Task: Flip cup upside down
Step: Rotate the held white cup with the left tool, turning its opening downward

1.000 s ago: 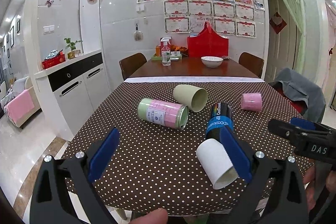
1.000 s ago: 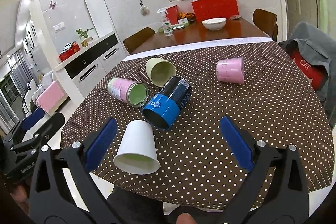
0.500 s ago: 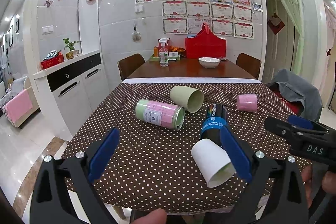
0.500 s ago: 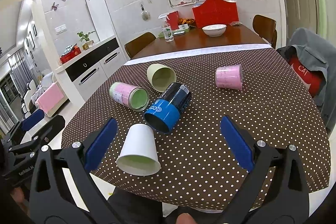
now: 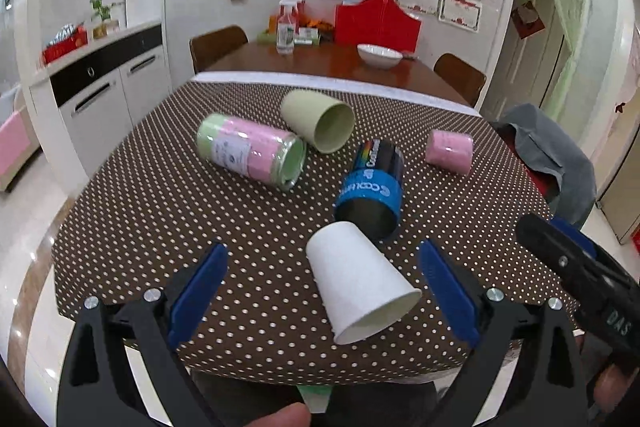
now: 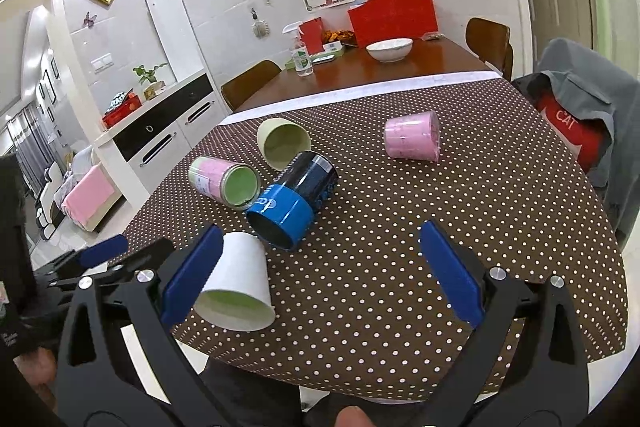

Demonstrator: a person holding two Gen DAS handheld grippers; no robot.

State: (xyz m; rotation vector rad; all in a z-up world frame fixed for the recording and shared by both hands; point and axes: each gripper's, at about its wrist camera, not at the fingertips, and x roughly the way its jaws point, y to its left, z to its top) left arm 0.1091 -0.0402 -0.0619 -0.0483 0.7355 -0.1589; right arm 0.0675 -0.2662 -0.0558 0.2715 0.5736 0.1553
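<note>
White cup [image 5: 360, 287] lies on its side, lower centre, near table [image 5: 160, 207] edge. I see left hand-held gripper [image 5: 324, 291] spread wide around it, not touching; right hand-held gripper [image 6: 320, 275] spread wide, empty.

— What blocks my left gripper [image 5: 322, 289]?
— The white cup [image 5: 360, 291] lies between its spread fingers, bare cloth [image 5: 160, 211] on the left. The blue can [image 5: 370, 191] touches the cup's far end.
— And my right gripper [image 6: 320, 275]?
— Open cloth ahead; the pink cup [image 6: 412, 141] lies well beyond.
</note>
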